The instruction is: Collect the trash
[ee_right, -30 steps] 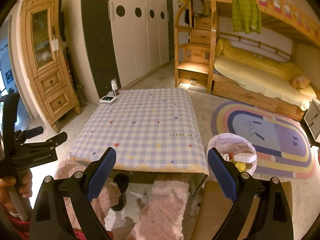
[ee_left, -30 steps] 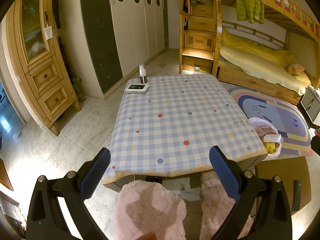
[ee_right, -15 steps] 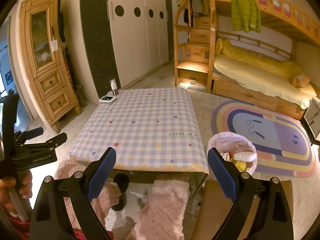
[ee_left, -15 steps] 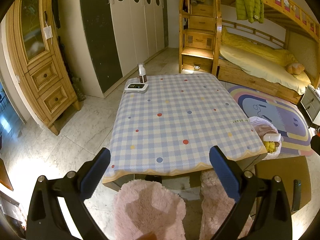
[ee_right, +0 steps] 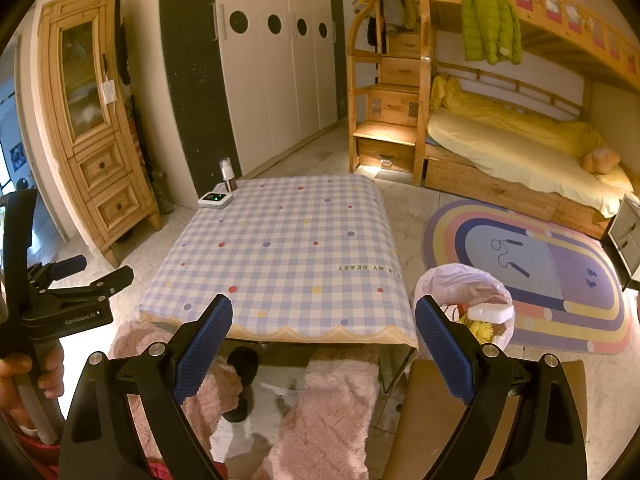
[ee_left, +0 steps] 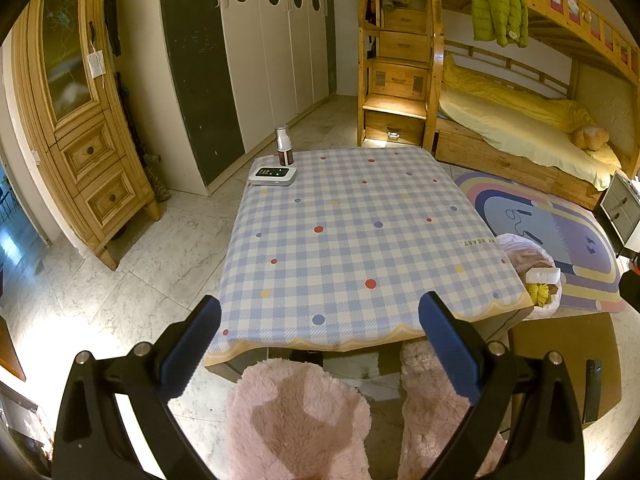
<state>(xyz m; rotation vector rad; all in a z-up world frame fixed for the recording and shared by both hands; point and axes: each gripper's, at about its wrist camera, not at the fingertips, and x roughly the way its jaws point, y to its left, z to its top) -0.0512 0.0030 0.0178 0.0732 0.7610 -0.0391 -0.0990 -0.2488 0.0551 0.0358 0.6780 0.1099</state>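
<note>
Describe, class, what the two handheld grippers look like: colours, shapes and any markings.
Each gripper, left and right, has a black angular frame with silver bolts and two long fingers faced with blue textured pads. In the right wrist view, the left gripper's black body bears white lettering and sits on a pale handle.

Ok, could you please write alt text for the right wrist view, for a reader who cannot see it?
The right gripper, jaws open and empty, faces a checked table that carries only a bottle and a small white device at its far left corner. A lined bin with trash stands on the floor right of the table.
</note>
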